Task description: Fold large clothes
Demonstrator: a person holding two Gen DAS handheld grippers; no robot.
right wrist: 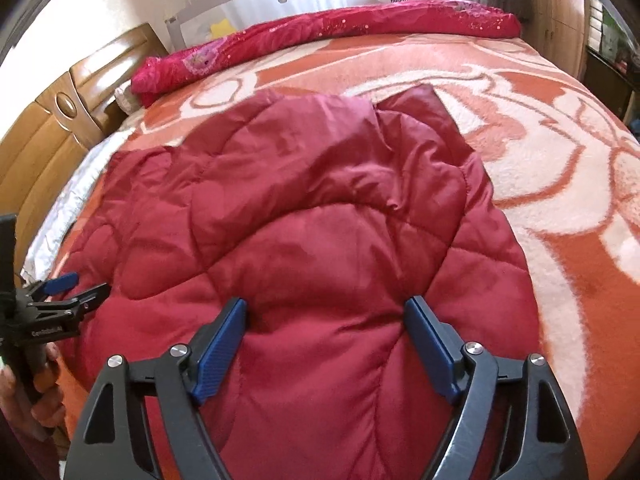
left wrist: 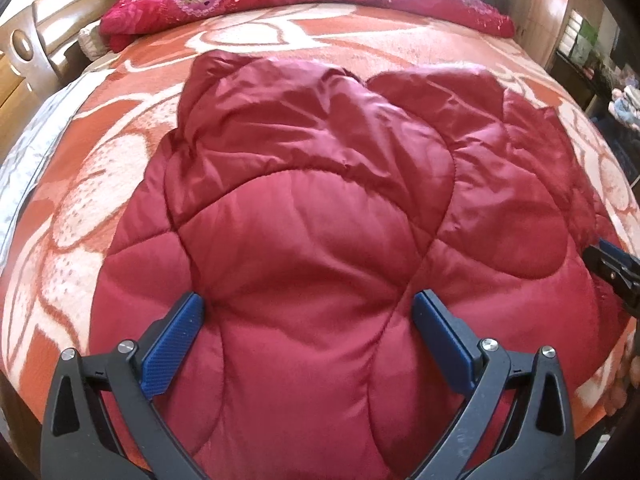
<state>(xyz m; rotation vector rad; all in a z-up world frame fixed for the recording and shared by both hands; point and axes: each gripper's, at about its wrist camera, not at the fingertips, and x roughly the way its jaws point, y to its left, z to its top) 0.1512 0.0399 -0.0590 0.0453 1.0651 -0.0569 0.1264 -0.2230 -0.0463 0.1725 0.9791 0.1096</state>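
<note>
Two handheld clamp tools
Each tool (left wrist: 308, 312) (right wrist: 326, 316) has dark grey arms, blue ribbed pads (left wrist: 176, 344), silver screws at 5 and 7 o'clock.

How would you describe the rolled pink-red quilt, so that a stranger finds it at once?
Start from the bed's orange and cream blanket. The dark red padded jacket lies spread in its middle; beyond it, along the far edge, lies the rolled quilt. Unlike the plain jacket, it is brighter pink-red, long, and printed with flowers.

An orange-and-cream floral blanket (right wrist: 540, 208) covers the bed, with a rolled crimson sequinned quilt (right wrist: 320, 36) lying along its far edge. A wooden headboard (right wrist: 52, 120) stands at left; a wooden wardrobe (right wrist: 560, 20) at right.
</note>
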